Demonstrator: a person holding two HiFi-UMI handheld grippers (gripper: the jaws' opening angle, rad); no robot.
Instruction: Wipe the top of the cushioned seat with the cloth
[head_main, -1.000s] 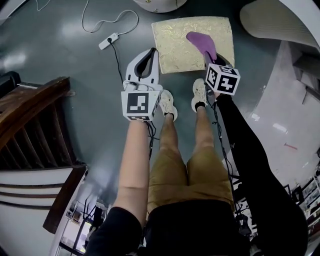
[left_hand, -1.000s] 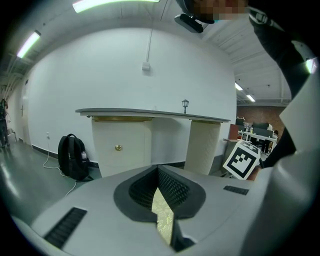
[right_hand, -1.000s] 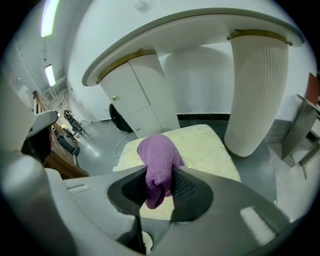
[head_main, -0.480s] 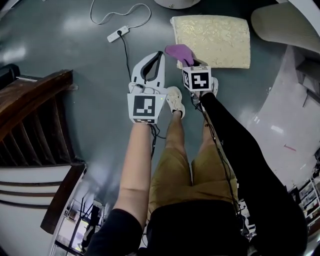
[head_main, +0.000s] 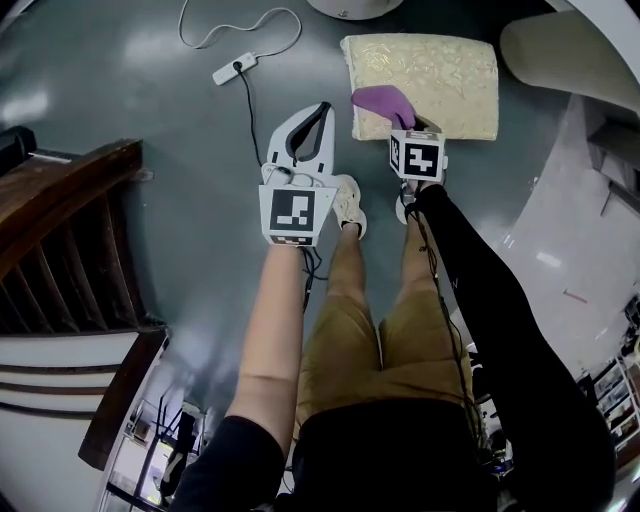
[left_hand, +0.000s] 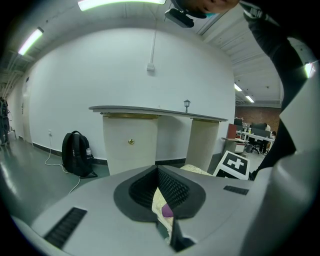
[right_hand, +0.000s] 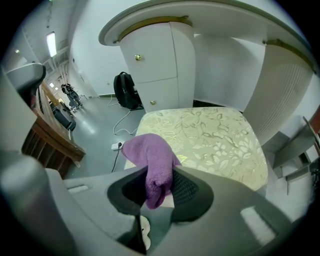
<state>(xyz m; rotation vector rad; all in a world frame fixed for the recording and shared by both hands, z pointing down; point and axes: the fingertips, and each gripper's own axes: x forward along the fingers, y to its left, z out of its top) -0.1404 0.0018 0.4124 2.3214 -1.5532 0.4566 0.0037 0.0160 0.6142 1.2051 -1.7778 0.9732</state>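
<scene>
Grips purple cloth (head_main: 380, 100) in right tool (head_main: 408, 125), arm straight toward 12 o'clock at near edge of cushioned seat (head_main: 440, 70); holds left tool (head_main: 322, 110) closed, empty, at 9 o'clock.

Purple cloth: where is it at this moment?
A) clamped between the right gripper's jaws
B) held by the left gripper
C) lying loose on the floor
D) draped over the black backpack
A: in the right gripper view the purple cloth hangs pinched between the jaws of the right gripper, with the cushioned seat just beyond.
</scene>
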